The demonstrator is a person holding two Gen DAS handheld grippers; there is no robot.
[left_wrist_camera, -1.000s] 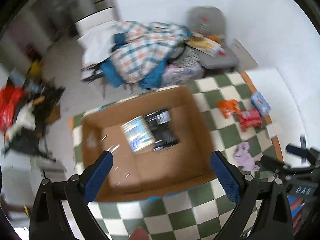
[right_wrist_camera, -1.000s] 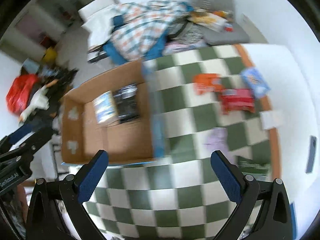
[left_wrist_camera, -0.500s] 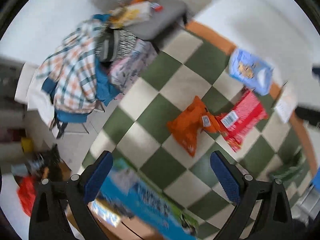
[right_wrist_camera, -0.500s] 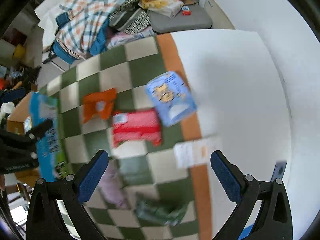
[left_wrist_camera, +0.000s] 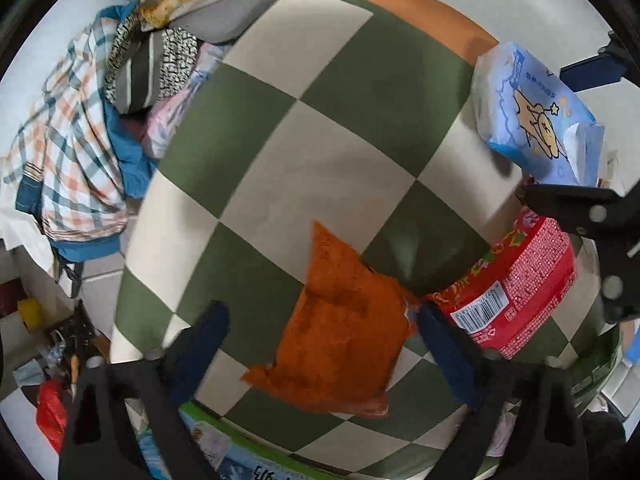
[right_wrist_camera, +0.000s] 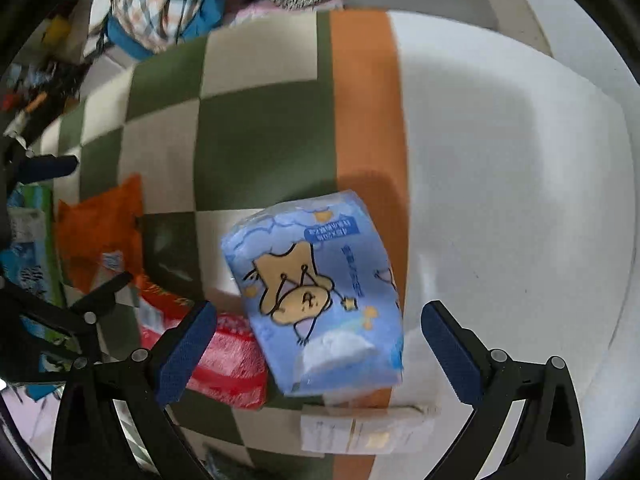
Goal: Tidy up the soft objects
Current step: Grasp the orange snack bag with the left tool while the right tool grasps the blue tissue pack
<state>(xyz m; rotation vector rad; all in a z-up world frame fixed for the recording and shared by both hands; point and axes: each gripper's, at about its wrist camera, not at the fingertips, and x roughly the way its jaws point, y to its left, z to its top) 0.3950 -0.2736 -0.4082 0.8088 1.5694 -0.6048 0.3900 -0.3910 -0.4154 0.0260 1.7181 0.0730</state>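
Observation:
My left gripper (left_wrist_camera: 320, 344) is open, its blue pads either side of an orange soft packet (left_wrist_camera: 336, 336) lying on the green-and-cream checked cloth (left_wrist_camera: 320, 128). A red packet (left_wrist_camera: 512, 284) lies just right of it. My right gripper (right_wrist_camera: 320, 344) is open over a light-blue tissue pack (right_wrist_camera: 316, 300) with a cartoon print, which also shows in the left wrist view (left_wrist_camera: 532, 116). The red packet (right_wrist_camera: 228, 356) and orange packet (right_wrist_camera: 100, 232) lie to its left. Neither gripper holds anything.
A white paper slip (right_wrist_camera: 360, 428) lies below the tissue pack. The cloth's orange border (right_wrist_camera: 368, 120) meets a white surface (right_wrist_camera: 520, 200). A pile of clothes (left_wrist_camera: 76, 152) and a grey chair (left_wrist_camera: 216, 12) stand beyond the table. A blue-green box flap (left_wrist_camera: 224, 448) lies near.
Both grippers have dropped closer to the table. The left moved from over the cardboard box to the orange packet; the right swung right and now straddles the blue tissue pack.

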